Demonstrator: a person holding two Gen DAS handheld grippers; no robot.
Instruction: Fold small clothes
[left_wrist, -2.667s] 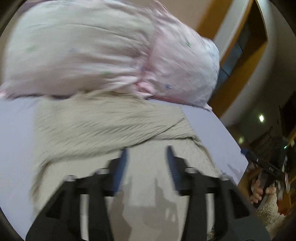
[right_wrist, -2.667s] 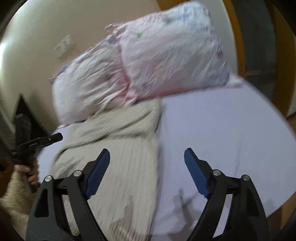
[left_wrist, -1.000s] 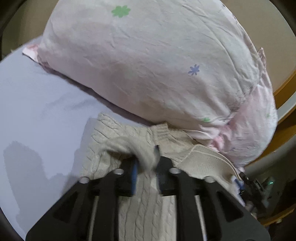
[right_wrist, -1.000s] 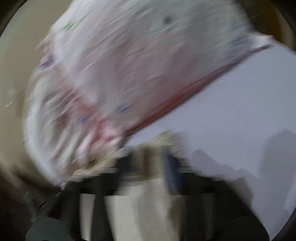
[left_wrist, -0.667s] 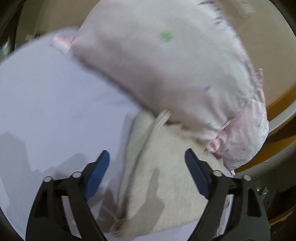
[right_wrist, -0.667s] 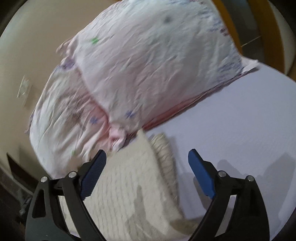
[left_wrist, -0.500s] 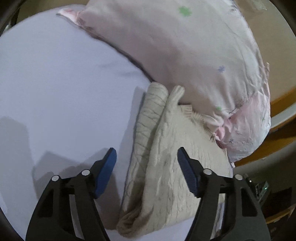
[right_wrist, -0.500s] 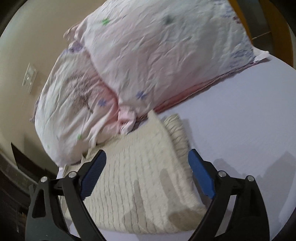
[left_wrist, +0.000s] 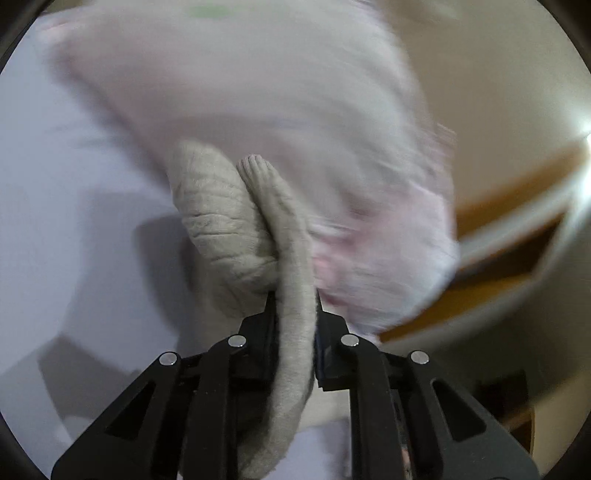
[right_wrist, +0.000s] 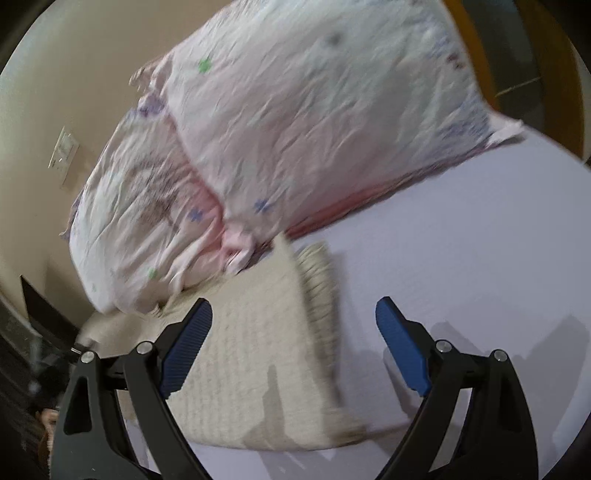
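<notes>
A folded cream cable-knit sweater (right_wrist: 266, 369) lies on the lavender-sheeted bed (right_wrist: 461, 277), its far edge touching two pale pink flower-print pillows (right_wrist: 295, 140) that lean behind it against the beige wall (right_wrist: 74, 74). The right gripper (right_wrist: 293, 354) hovers over the sweater's right part; the left gripper (left_wrist: 291, 306) pinches a fold at its edge.

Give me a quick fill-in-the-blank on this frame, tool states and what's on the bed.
1. The left tool is shut on a fold of the cream knit ____.
2. The right tool has its jaws ____, holding nothing.
3. The sweater lies on a pale ____ sheet.
4. Behind the sweater rest pink ____ printed with small flowers.

Missing words: sweater; open; lavender; pillows
</notes>
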